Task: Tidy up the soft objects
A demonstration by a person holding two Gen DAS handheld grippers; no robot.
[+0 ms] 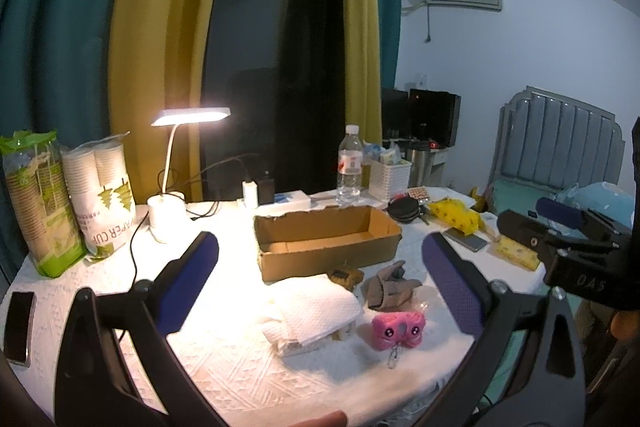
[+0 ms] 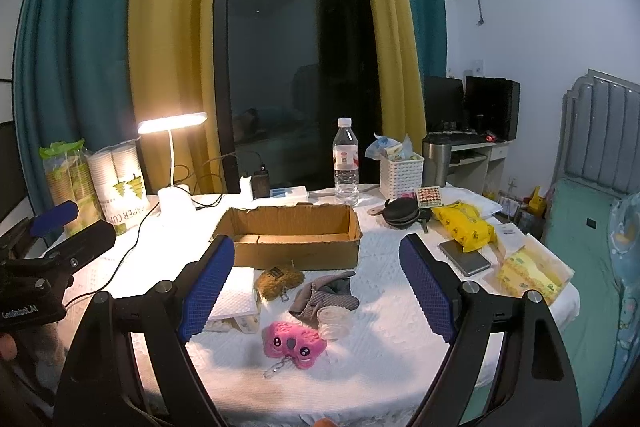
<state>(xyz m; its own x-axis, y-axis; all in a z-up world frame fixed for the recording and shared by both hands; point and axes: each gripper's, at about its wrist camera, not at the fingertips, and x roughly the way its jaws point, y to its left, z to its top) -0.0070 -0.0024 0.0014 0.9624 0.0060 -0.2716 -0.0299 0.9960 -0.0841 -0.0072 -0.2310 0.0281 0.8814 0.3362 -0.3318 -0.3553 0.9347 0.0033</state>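
A: Where do the soft things lie?

B: On the white textured tablecloth (image 2: 380,255), in front of the open cardboard box (image 2: 292,239). The pink plush keychain (image 2: 294,343) is nearest the camera, its metal clip toward the table edge. Behind it lies a grey glove (image 2: 324,295), and left of that a brown fuzzy pouch (image 2: 278,279), just short of the box wall.

A: And the paper?

B: A wad of white tissue (image 1: 316,311) sits on a small pack left of the plush, beside the brown pouch.

A: How do the claws stand?

B: The left gripper (image 1: 320,291) is spread wide, its blue pads either side of the tissue and the toys, touching nothing. The right gripper (image 2: 316,295) is wide too, hanging over the glove and plush, empty.

A: Anything in the box?

B: Its floor shows bare cardboard. A lit desk lamp (image 2: 172,163) stands behind it on the left, a water bottle (image 2: 346,159) behind it on the right
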